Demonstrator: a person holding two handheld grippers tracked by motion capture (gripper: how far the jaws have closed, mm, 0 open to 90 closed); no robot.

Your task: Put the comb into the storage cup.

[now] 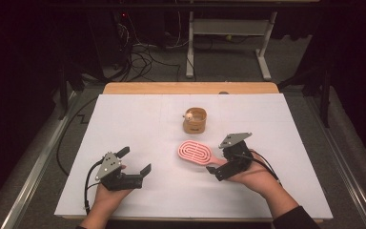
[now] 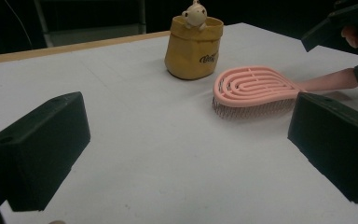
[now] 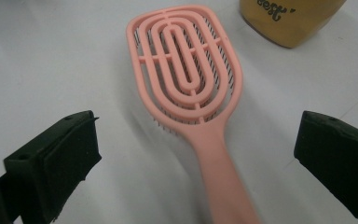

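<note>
Hairbrush (image 3: 191, 88): handle end cut off at frame bottom, blurred. Yellow pouch (image 3: 291, 18): top cropped (lettering partly legible only).

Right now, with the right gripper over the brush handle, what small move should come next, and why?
Probably close the right gripper on the handle of the pink hairbrush. Its jaws stand wide open on either side of the handle, which lies between them on the white table, bristles down. The left gripper is open and apart.
</note>
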